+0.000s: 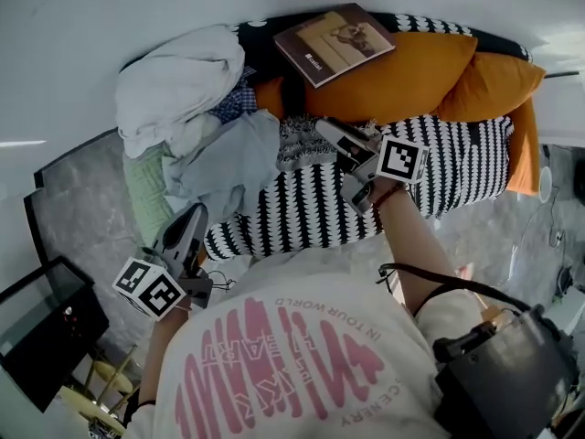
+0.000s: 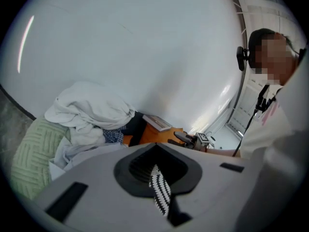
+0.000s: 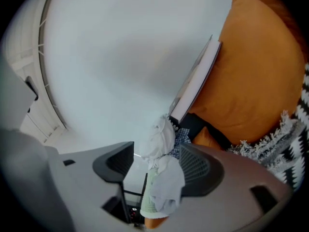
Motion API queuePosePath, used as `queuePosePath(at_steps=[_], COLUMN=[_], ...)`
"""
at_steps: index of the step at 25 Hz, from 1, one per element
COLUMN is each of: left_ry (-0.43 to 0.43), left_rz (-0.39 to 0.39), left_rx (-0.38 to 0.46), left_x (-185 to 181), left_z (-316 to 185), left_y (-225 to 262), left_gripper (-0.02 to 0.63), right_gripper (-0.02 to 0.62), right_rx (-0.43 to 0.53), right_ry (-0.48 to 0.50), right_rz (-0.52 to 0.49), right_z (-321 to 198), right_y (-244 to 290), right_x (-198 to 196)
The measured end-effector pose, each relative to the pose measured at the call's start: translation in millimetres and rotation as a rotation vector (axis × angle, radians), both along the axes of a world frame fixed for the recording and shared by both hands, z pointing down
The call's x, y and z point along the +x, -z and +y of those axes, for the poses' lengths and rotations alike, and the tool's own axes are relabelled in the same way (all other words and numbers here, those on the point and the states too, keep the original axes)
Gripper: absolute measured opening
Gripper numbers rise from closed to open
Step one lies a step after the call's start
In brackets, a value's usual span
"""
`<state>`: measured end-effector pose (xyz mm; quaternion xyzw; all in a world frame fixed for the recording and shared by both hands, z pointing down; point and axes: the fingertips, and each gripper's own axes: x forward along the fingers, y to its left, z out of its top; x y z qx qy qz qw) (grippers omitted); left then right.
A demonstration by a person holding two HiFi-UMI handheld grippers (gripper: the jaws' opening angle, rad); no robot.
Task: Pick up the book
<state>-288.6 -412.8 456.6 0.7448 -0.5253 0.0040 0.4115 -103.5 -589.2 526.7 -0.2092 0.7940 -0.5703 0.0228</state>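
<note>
Book point(image 1: 334, 44) on cushion point(image 1: 411, 76), perhaps touching clothes point(image 1: 178, 85)

The person wears a white T-shirt point(image 1: 292, 355) with big pink letters. A thin black cable point(image 1: 439, 282) runs to a dark grey box point(image 1: 507, 373). A red band point(image 1: 388, 193) circles one wrist. The left gripper point(image 1: 190, 213) and right gripper point(image 1: 327, 128) are grey. Each has a cube point(image 1: 151, 288) with black-and-white squares.

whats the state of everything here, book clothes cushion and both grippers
long orange cushion, lying under the book
brown-covered book, closed, resting on the cushion, not held
white cloth bundle, crumpled in a heap
left gripper, jaws close together, empty
right gripper, jaws apart, empty
</note>
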Motion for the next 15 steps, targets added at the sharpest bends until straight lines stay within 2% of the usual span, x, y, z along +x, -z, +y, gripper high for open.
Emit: queuePosePath(at_steps=[3,5,9,15], left_ry=[0.031,0.046,0.069,0.080], left_rz=[0.000,-0.001,-0.007,0.005], left_rx=[-0.017,-0.025,-0.027,-0.039], left_x=[-9,-12,-19,-22], left_z=[6,8,10,11], left_y=[-4,-8,-12,-19], left_gripper=[0.006,0.006,0.006,0.006], right_gripper=[0.311,0.323,0.334,0.334], right_rx=[-0.077,-0.141,-0.218,-0.252], right_ry=[-0.079,-0.157,-0.248,-0.289], right_rz=[-0.148,-0.201,-0.258,-0.290], right_z=[-26,-45,-71,-83], right_y=[5,-2,-21,-28], right_x=[-7,-2,0,-6])
